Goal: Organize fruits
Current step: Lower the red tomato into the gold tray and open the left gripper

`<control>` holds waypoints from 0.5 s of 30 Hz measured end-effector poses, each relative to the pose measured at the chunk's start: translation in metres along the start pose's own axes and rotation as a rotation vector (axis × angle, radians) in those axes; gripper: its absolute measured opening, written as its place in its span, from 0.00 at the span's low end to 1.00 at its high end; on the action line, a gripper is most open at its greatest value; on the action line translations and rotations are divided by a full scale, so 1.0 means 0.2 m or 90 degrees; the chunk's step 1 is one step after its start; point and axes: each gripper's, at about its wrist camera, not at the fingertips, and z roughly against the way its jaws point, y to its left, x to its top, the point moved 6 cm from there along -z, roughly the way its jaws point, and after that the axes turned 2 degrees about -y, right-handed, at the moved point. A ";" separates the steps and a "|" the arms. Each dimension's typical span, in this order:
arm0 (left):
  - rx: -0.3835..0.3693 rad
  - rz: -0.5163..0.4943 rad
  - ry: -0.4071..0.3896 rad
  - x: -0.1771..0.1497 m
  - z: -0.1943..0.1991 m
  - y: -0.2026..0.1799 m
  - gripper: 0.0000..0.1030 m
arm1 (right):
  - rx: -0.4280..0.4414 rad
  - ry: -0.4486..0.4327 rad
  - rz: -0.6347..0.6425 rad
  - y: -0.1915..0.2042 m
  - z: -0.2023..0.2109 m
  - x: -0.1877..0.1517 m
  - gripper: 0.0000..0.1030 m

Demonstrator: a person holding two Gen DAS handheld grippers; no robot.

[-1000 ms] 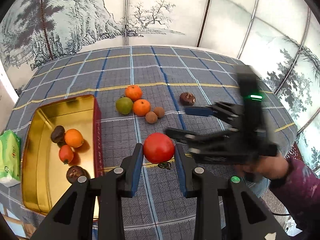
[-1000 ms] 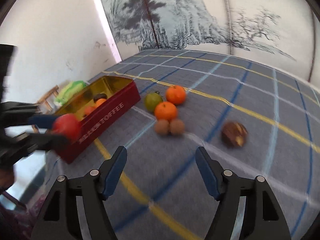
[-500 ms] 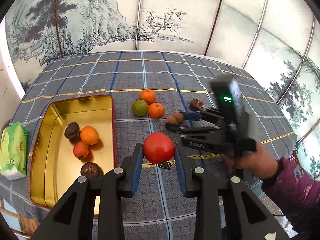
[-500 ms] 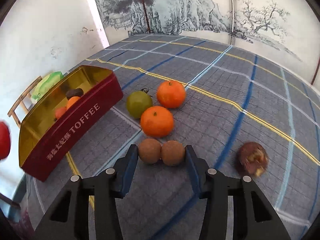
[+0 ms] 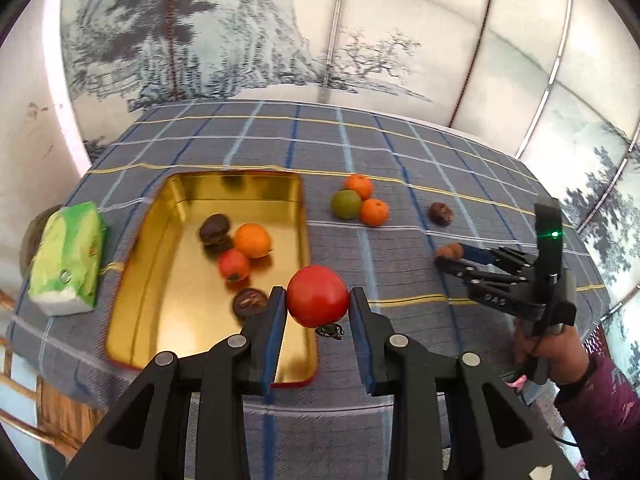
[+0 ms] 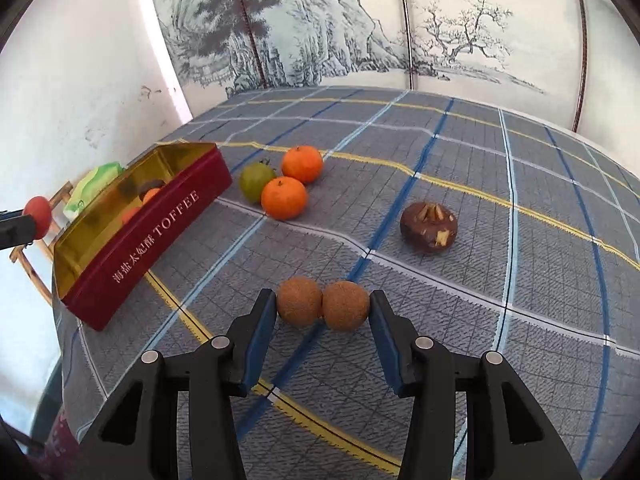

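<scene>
My left gripper (image 5: 318,304) is shut on a red tomato (image 5: 318,302) and holds it above the right rim of the gold tin (image 5: 168,304). The tin holds an orange (image 5: 253,240), a small red fruit (image 5: 234,265) and dark brown fruits (image 5: 215,228). My right gripper (image 6: 323,306) is shut on two brown round fruits (image 6: 322,306), side by side between its pads, just above the cloth. It also shows in the left wrist view (image 5: 450,258). Two oranges (image 6: 294,182), a green fruit (image 6: 256,181) and a dark brown fruit (image 6: 429,227) lie on the cloth.
A green tissue pack (image 5: 68,258) lies left of the tin near the table's left edge. The tin's red side reads TOFFEE (image 6: 160,224). A painted folding screen (image 5: 360,40) stands behind the table. A wooden chair (image 6: 36,240) is beyond the table's left edge.
My left gripper carried the tomato leftward, from over the cloth to over the tin's right rim. My right gripper moved in on the two brown fruits and closed on them.
</scene>
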 end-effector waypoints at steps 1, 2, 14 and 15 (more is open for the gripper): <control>0.005 0.002 -0.001 0.00 0.00 0.01 0.27 | 0.000 0.000 0.002 0.00 0.00 0.00 0.47; 0.014 0.005 -0.002 -0.02 0.00 0.04 0.27 | 0.000 0.000 0.005 0.01 0.00 0.00 0.47; 0.032 0.046 0.008 -0.10 -0.03 0.20 0.27 | -0.006 0.023 0.001 0.00 -0.04 0.00 0.47; 0.038 0.042 0.006 -0.10 -0.02 0.21 0.27 | -0.007 0.024 0.002 0.00 -0.04 0.00 0.47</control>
